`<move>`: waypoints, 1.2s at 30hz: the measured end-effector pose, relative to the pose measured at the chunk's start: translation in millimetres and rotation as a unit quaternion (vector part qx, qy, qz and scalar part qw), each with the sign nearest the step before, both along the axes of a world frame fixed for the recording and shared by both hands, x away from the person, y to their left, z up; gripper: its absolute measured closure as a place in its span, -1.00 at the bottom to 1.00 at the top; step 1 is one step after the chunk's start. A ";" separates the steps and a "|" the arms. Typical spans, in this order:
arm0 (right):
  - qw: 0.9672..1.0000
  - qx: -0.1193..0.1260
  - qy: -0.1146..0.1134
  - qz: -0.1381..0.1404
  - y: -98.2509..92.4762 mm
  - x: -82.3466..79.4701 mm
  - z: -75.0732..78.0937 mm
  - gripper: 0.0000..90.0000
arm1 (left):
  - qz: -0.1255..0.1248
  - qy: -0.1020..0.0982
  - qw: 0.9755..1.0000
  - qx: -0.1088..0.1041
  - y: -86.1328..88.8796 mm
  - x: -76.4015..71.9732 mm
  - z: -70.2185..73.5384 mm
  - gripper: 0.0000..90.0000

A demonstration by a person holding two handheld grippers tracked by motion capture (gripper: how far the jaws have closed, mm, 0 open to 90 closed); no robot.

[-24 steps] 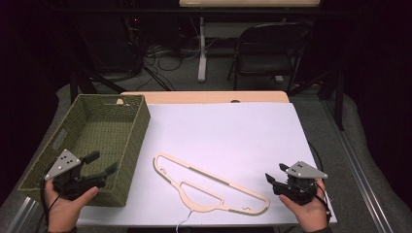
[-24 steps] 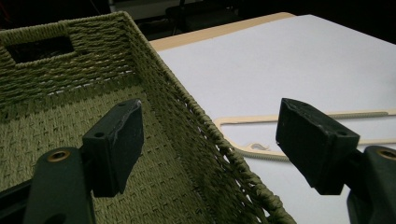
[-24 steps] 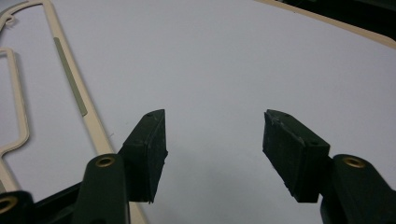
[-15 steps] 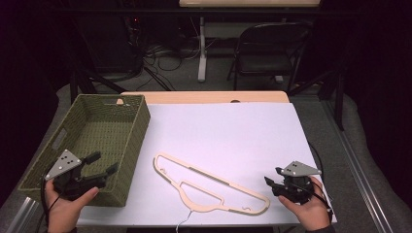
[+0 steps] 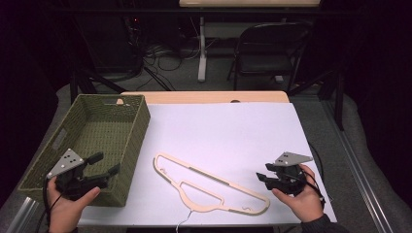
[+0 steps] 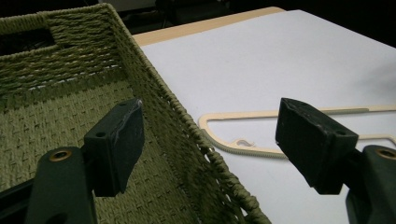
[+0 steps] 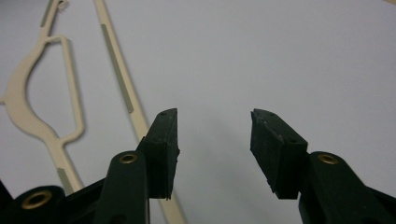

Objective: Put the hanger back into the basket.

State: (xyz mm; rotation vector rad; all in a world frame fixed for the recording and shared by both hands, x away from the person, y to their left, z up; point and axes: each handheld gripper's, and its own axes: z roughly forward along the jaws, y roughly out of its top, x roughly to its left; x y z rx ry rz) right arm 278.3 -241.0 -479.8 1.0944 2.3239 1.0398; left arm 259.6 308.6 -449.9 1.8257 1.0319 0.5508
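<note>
Cream hanger [image 5: 209, 187] flat on white table [image 5: 233, 131], centre toward 6 o'clock; green basket [image 5: 92, 127] at 9 o'clock; left gripper [image 5: 106, 164] spread wide, straddling basket's right wall; right gripper [image 5: 263, 173] at 4 o'clock, jaws apart, empty, beside hanger.

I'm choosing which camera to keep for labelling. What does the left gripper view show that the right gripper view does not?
Left gripper view: the woven green basket, with the left gripper open, its jaws straddling the basket's near wall, and a strip of bare wooden table edge beyond the white sheet.

Right gripper view: the right gripper, open above bare white sheet, one jaw overlapping the hanger's straight bar.

Both: the flat cream hanger lying on the white sheet.
</note>
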 end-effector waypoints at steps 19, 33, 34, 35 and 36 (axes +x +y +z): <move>0.999 -0.033 -0.002 0.038 48.4 21.0 26.7 0.15 | -0.015 0.019 1.000 0.005 -22.9 13.1 8.5 -0.53; 0.991 -0.088 0.046 0.089 83.0 30.4 40.4 0.22 | -0.034 0.010 0.999 0.013 -42.6 31.1 31.1 -0.43; 0.990 -0.092 0.055 0.095 87.6 32.1 39.5 0.24 | -0.035 0.008 0.999 0.013 -43.3 32.2 30.4 -0.41; 0.988 -0.098 0.069 0.100 92.0 33.6 38.6 0.26 | -0.036 0.009 0.999 0.016 -43.8 33.0 29.5 -0.40; 0.986 -0.104 0.078 0.106 96.2 35.2 37.4 0.28 | -0.038 0.009 0.999 0.017 -43.9 33.4 28.4 -0.38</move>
